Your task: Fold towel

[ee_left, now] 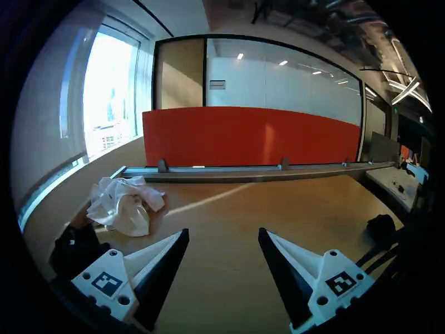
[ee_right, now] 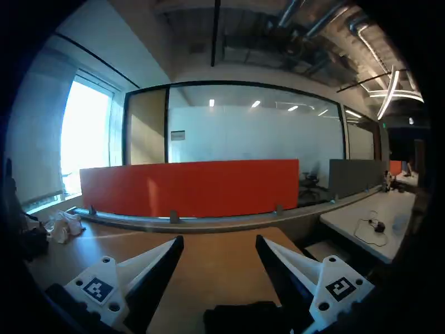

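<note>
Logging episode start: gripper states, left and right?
Left gripper: open, holding nothing; the crumpled towel lies apart from it.
Right gripper: open, holding nothing.

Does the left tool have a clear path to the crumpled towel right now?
Probably yes: the left tool is open, and bare desk lies between it and the towel ahead to its left.

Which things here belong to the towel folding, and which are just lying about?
For the job:
crumpled white towel
left gripper, open
right gripper, open
wooden table

Lying about:
black object near the table's edge
orange divider
cable on the neighbouring desk
</note>
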